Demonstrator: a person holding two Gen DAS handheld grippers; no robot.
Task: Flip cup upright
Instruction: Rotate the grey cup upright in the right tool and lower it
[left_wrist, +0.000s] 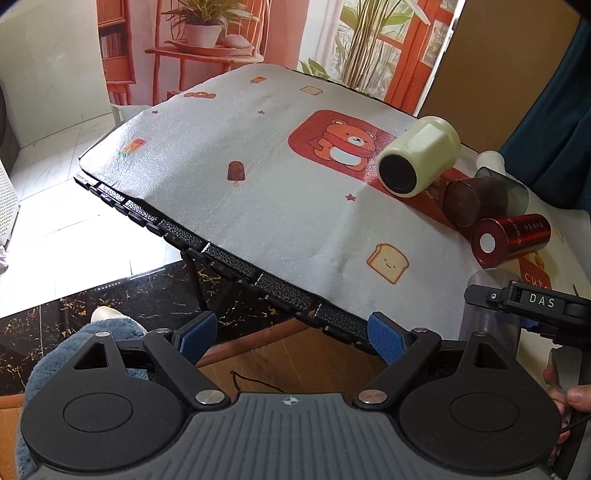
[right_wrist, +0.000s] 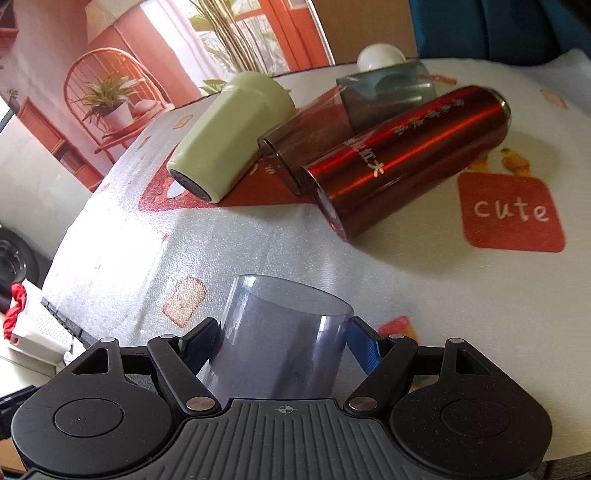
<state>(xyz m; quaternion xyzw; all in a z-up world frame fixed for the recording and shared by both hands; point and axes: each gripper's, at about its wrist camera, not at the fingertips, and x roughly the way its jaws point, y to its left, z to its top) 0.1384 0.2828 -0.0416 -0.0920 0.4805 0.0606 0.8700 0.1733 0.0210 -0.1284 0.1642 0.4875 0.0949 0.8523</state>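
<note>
bare cloth (right_wrist: 424, 295) ahead, red bottle (right_wrist: 406, 155) and green cup (right_wrist: 229, 136) blocking beyond

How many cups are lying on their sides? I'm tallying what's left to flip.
4 for certain: the green cup, the brown cup, the grey-blue cup behind it, and the red cup. The clear cup sits between the right gripper's fingers; its orientation is unclear.

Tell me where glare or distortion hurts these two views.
Left wrist: bright floor washes out at left, fisheye bends the table edge. Right wrist: window light blows out the tablecloth at left; the clear cup in the right tool stays readable.
</note>
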